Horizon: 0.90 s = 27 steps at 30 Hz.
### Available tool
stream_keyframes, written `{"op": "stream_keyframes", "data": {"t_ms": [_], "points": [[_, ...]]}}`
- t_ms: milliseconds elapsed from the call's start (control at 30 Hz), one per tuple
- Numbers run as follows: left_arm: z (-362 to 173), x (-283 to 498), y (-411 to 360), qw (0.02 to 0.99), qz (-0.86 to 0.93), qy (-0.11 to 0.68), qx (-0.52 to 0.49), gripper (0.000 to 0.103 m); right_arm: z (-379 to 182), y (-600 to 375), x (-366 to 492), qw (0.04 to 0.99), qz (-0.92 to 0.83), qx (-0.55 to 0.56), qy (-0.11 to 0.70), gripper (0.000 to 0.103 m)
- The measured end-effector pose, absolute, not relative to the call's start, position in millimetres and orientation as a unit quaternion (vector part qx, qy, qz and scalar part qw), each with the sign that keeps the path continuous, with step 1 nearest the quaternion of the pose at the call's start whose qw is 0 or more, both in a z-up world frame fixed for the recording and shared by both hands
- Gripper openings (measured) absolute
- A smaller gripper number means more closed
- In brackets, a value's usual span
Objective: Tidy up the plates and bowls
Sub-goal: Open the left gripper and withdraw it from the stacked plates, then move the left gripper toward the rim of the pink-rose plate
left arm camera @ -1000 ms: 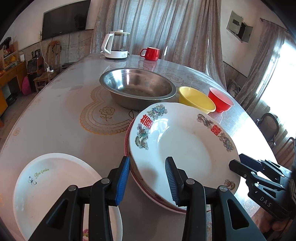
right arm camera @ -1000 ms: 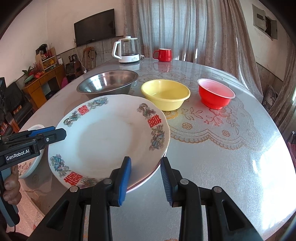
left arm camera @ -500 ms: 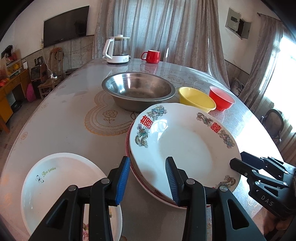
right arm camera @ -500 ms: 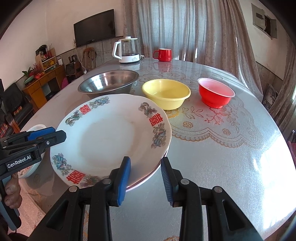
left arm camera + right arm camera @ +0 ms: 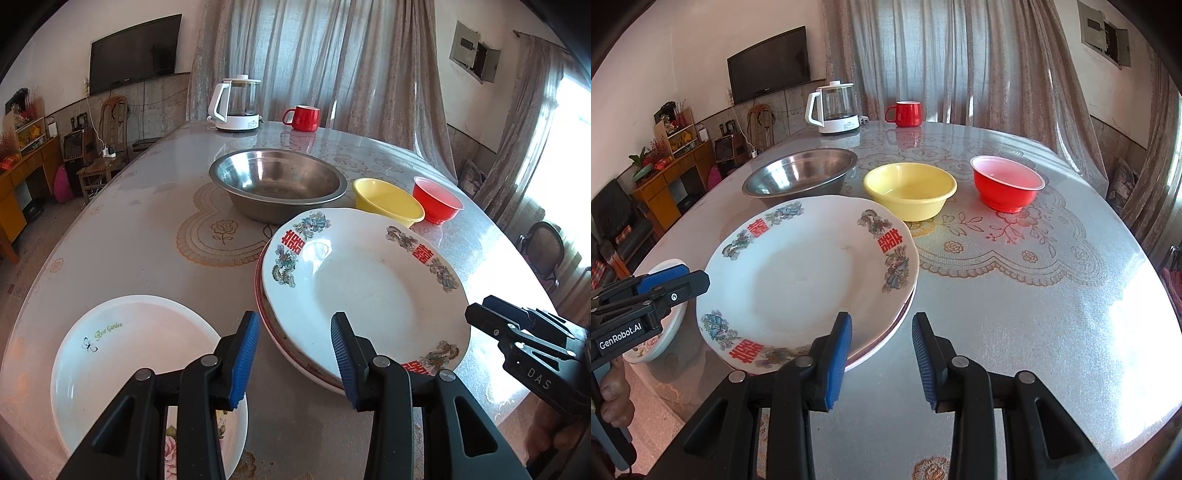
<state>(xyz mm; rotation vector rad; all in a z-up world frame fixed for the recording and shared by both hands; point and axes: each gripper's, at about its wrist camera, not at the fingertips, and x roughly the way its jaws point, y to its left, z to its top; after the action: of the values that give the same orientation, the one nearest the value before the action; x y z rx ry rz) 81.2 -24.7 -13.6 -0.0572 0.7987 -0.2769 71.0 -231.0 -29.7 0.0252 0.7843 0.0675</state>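
Note:
A white plate with red characters and flower prints [image 5: 362, 288] [image 5: 812, 273] tops a small stack of plates near the table's front edge. A plain white plate [image 5: 129, 350] lies to its left, half hidden behind the other gripper in the right wrist view [image 5: 663, 341]. Further back stand a steel bowl [image 5: 277, 184] [image 5: 798, 177], a yellow bowl [image 5: 388, 201] [image 5: 910, 188] and a red bowl [image 5: 437, 199] [image 5: 1006, 184]. My left gripper [image 5: 294, 326] [image 5: 698, 280] hovers open over the stack's left rim. My right gripper [image 5: 881, 328] [image 5: 480, 310] hovers open over its right rim. Neither pair of pads presses on anything.
A white kettle [image 5: 238, 103] and a red mug [image 5: 303, 118] stand at the far end of the round glass-topped table [image 5: 1034, 332]. Chairs, a cabinet and curtains surround it. A hand [image 5: 613, 391] holds the left gripper's handle.

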Motion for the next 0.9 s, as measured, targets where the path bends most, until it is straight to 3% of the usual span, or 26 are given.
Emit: {"op": "stream_keyframes", "data": {"t_ms": [900], "points": [[-5,65,60,0.923,-0.063,0.370,-0.091,0.044,-21,-180,61,0.907,0.193,0.034,0.373,0.034]]}}
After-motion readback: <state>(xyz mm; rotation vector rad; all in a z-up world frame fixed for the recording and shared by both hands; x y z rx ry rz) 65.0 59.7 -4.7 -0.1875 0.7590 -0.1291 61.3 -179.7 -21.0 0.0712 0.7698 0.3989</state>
